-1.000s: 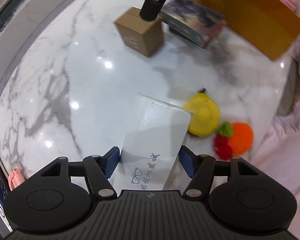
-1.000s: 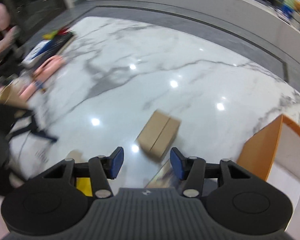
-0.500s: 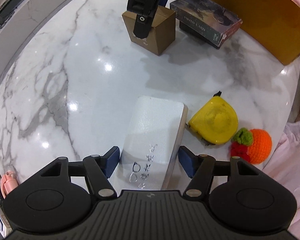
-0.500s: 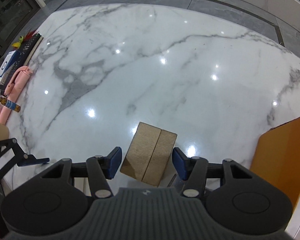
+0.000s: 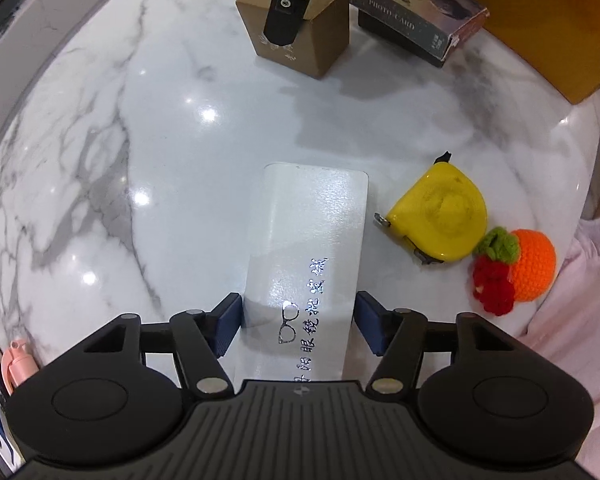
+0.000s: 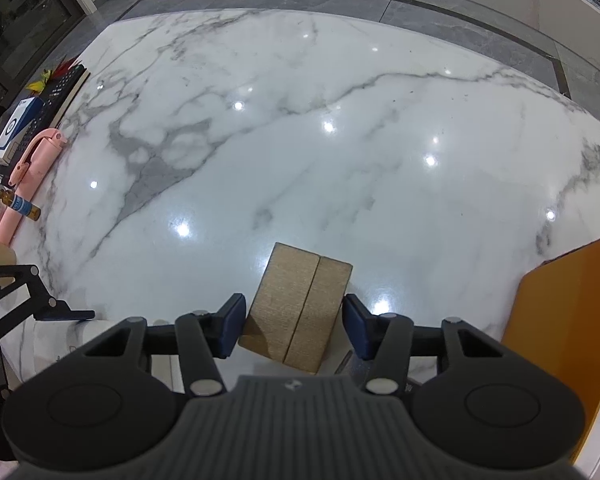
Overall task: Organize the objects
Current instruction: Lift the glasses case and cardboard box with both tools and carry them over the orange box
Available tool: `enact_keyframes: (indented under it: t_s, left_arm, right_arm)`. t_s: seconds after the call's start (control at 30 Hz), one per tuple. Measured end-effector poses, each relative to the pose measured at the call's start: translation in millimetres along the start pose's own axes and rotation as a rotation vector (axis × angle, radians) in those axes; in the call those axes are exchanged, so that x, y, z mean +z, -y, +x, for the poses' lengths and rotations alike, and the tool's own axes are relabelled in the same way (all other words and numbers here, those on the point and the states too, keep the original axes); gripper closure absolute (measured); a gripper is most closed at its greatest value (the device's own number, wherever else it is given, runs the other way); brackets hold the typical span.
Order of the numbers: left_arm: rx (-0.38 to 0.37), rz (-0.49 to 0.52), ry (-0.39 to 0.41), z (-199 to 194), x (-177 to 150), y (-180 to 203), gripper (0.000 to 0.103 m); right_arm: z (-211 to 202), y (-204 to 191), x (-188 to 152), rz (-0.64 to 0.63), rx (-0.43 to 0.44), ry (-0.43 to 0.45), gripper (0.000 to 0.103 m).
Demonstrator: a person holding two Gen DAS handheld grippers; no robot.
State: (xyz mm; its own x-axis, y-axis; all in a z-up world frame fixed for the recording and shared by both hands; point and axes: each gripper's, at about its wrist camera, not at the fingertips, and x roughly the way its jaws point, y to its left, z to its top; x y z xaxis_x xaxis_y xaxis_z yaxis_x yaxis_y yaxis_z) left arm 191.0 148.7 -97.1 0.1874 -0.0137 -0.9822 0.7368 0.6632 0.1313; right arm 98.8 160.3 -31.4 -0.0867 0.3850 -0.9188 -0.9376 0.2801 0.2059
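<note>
Here, in the left wrist view, the left gripper straddles the near end of a long white textured glasses case with silver lettering lying flat on the white marble surface. Its blue-padded fingers stand narrowly spread, the left pad touching or almost touching the case's edge and the right pad just off it; whether they actually press cannot be told. Right of the fingers and a little ahead lies a yellow rounded tape measure, just beside the case but apart from it. Touching the tape measure's far-right side is a crocheted orange fruit with a red and green tuft.

Farther ahead stands a small brown cardboard box, with the right gripper's black finger reaching down over its top. Right of the box a dark photo-card box rests on a second dark one, beside an orange cardboard wall.

From the right wrist view, the right gripper holds its fingers on either side of the brown box, a thin gap visible at each pad, so the grip is loose or not yet made. Far off to the left of these fingers, at the surface's edge, lie a pink folding stick, a small amber bottle and a blue and white carton.
</note>
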Motion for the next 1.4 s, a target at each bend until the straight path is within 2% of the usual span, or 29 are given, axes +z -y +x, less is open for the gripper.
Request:
enact_keyframes:
  t_s: [0.2, 0.4, 0.6, 0.77, 0.93, 1.1, 1.27, 1.4]
  left_arm:
    - [0.062, -0.038, 0.038, -9, -12, 13, 0.033]
    - [0.120, -0.057, 0.057, -36, -4, 15, 0.033]
    - [0.143, -0.050, 0.115, -79, 23, 22, 0.033]
    - [0.166, 0.006, 0.204, -122, 59, 43, 0.033]
    - [0.190, 0.126, 0.279, -156, 111, 82, 0.033]
    - [0.214, 0.300, 0.315, -165, 170, 132, 0.033]
    - [0.236, 0.450, 0.324, -149, 220, 181, 0.033]
    - [0.240, 0.556, 0.289, -118, 252, 209, 0.033]
  right_arm:
    - [-16, -3, -3, -0.015, 0.031, 0.053, 0.052]
    - [-50, -13, -8, -0.046, 0.072, 0.111, 0.052]
    - [-99, -10, -20, -0.060, 0.098, 0.178, 0.053]
    - [-147, 12, -39, -0.059, 0.096, 0.229, 0.053]
    - [-199, 57, -65, -0.017, 0.030, 0.289, 0.053]
    - [-231, 119, -96, 0.084, -0.050, 0.318, 0.053]
    - [-245, 179, -124, 0.210, -0.075, 0.339, 0.053]
    - [-245, 209, -136, 0.259, -0.079, 0.332, 0.053]
